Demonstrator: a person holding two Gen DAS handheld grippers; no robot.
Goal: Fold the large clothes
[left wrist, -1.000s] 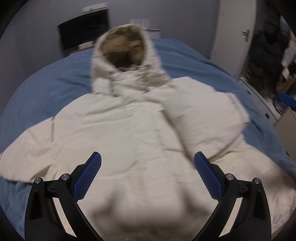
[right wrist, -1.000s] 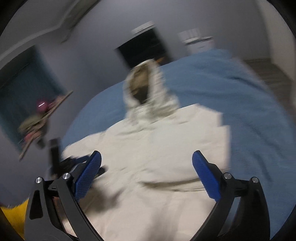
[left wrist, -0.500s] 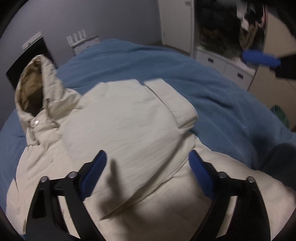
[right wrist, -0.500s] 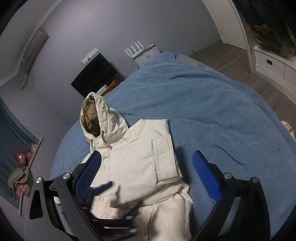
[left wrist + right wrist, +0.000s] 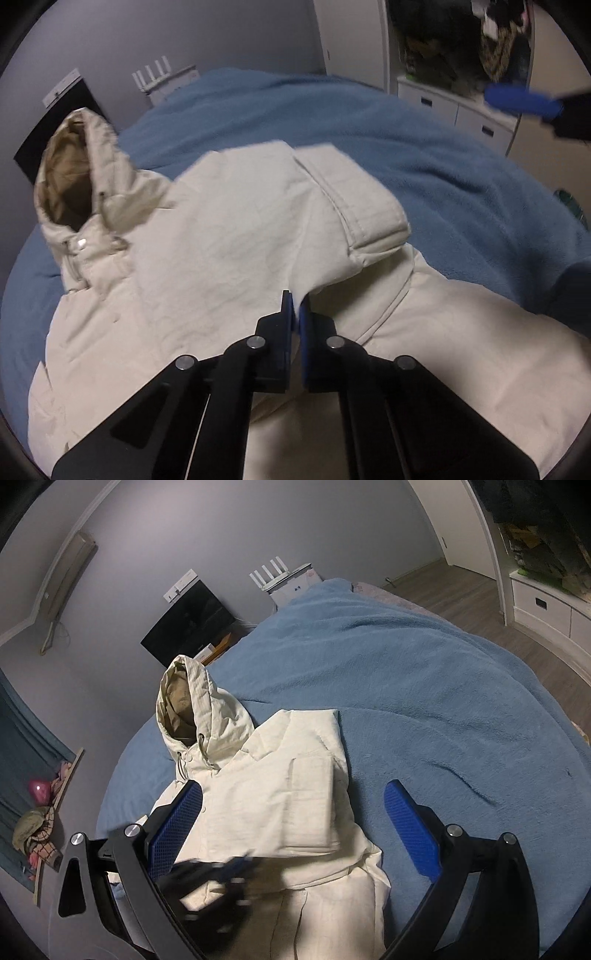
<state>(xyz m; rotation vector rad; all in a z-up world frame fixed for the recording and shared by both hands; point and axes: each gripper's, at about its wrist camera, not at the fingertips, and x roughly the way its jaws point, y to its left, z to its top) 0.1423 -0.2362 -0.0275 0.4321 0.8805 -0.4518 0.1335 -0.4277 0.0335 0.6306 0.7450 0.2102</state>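
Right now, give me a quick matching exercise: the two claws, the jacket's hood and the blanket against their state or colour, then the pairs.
Things:
1. left claw
2. right claw
3. hood
4. blanket

States:
A. blue, spread under the jacket
B. open, above the jacket
C. tan lining showing inside
D. shut on the edge of the folded sleeve

Pairs: 1-D, 2-B, 3-C, 4-A
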